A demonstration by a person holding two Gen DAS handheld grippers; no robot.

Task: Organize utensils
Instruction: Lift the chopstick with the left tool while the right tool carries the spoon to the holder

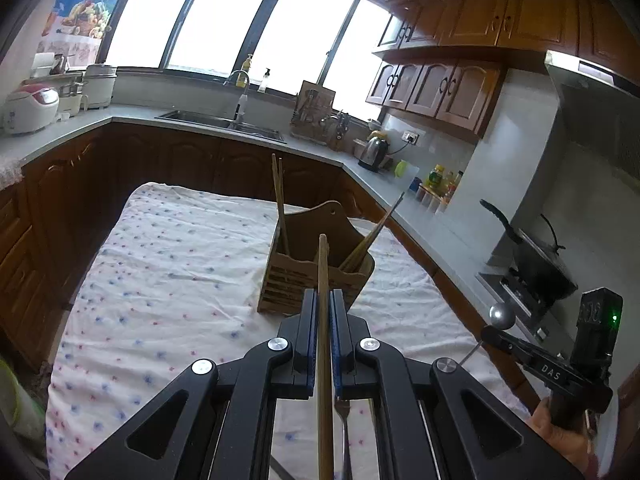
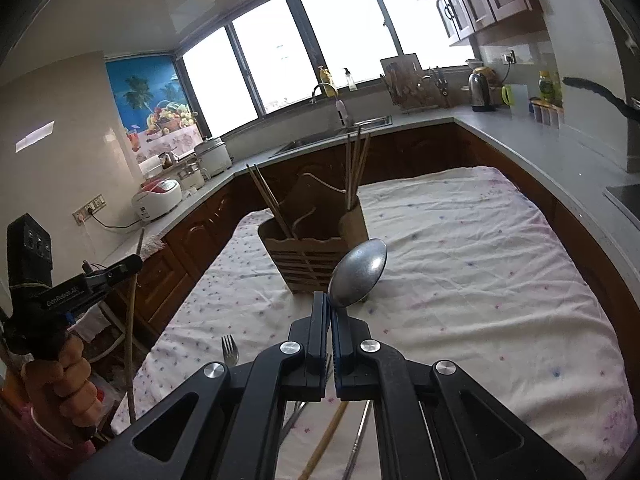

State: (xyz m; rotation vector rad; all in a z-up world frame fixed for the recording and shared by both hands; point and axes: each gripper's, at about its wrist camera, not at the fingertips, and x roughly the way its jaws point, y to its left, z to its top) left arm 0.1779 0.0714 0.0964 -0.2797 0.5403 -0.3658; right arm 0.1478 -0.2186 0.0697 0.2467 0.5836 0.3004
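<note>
Left gripper (image 1: 324,300) is clamped tight on a long pale wooden chopstick (image 1: 323,280), gripped partway along so the top sticks out past the fingertips and the rest trails back under the claw, which looks like a decent hold for tipping it into a slot end first. Right gripper (image 2: 330,308) is pinched shut on the neck of a dull grey metal spoon (image 2: 358,272), bowl poking up and out front, handle running back underneath. Both are aimed at the slatted wooden utensil caddy with a tall back panel (image 1: 308,276), which sits on the floral white tablecloth (image 1: 168,264) towards the far edge of the table, roughly mid-width. It already has wooden chopsticks standing in its left compartment (image 1: 280,204) and more leaning out of the right one (image 1: 376,228), so my guess is the sorting is well under way. Those leaning sticks could get in the way when something new drops in. A silver metal fork (image 2: 229,349) lies on the cloth near the near edge, not yet sorted, with a couple more handles under the right claw that I can't identify. Kitchen counter, sink and kettle are well clear behind.
</note>
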